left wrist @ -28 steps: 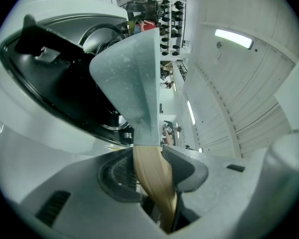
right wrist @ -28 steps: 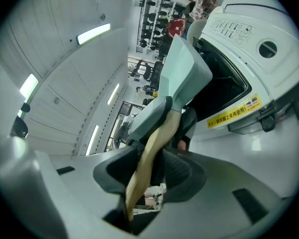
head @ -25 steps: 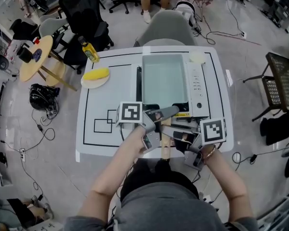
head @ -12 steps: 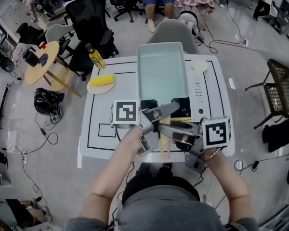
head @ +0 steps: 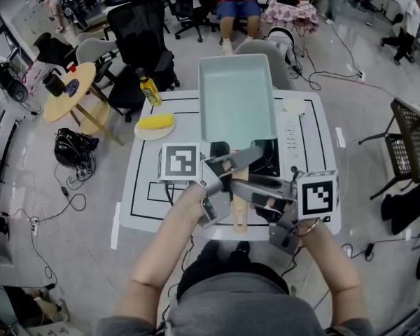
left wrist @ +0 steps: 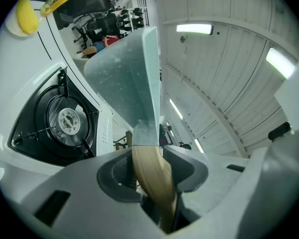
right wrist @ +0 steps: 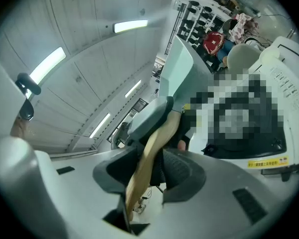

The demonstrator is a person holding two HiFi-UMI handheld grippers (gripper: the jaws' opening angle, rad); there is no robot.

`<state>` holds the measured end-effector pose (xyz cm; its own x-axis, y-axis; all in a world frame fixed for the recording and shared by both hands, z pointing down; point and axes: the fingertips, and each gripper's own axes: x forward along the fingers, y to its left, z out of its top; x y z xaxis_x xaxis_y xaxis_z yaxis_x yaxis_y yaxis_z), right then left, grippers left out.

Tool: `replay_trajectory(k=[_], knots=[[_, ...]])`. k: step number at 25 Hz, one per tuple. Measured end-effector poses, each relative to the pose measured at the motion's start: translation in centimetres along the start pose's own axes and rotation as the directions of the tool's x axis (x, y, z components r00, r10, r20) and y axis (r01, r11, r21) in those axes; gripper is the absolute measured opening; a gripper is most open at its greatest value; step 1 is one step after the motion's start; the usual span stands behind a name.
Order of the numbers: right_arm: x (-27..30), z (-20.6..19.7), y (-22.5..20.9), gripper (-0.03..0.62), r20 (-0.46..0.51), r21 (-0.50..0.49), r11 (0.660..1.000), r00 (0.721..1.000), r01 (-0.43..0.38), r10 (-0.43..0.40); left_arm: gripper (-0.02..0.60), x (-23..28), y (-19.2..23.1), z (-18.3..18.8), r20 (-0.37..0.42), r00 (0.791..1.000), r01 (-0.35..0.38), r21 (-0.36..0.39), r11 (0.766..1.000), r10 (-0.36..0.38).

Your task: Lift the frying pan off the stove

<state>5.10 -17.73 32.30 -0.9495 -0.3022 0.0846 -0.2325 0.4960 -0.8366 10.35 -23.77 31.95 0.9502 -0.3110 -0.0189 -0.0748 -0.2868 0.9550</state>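
The white bench (head: 143,187) carries a stove (head: 294,135) on its right half. The black burner (head: 266,161) lies bare, and in the left gripper view its ring (left wrist: 65,121) shows with nothing on it.

The pale rectangular pan (head: 236,100) hangs in the air over the far part of the stove, apart from it, with its wooden handle (head: 240,212) pointing near, toward the person.

Both grippers are clenched on that handle. The left gripper (head: 232,175) grasps it from the left and the right gripper (head: 255,191) from the right. Each gripper's own view shows the wood pinched between the jaws (left wrist: 152,176) (right wrist: 148,163).

As I judge it, the lift itself is done, since the pan is clear of the burner. What is left, if anything, is to carry it away from the stove and find it a place on the bench.
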Motion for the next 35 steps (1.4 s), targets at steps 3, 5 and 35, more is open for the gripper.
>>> replay_trajectory(k=[3, 5, 35], knots=[[0.0, 0.2, 0.7, 0.158, 0.006, -0.016, 1.000, 1.000, -0.009, 0.010, 0.140, -0.2, -0.8, 0.2, 0.008, 1.000, 0.010, 0.019, 1.000, -0.010], [0.0, 0.3, 0.9, 0.158, 0.009, -0.029, 1.000, 1.000, -0.010, 0.010, 0.138, -0.3, -1.2, 0.3, 0.009, 1.000, 0.013, 0.029, 1.000, -0.013], [-0.1, -0.4, 2.4, 0.152, 0.033, -0.062, 0.998, 0.999, -0.020, 0.022, 0.138, -1.1, -2.8, -0.5, 0.008, 1.000, 0.018, 0.089, 0.996, -0.019]])
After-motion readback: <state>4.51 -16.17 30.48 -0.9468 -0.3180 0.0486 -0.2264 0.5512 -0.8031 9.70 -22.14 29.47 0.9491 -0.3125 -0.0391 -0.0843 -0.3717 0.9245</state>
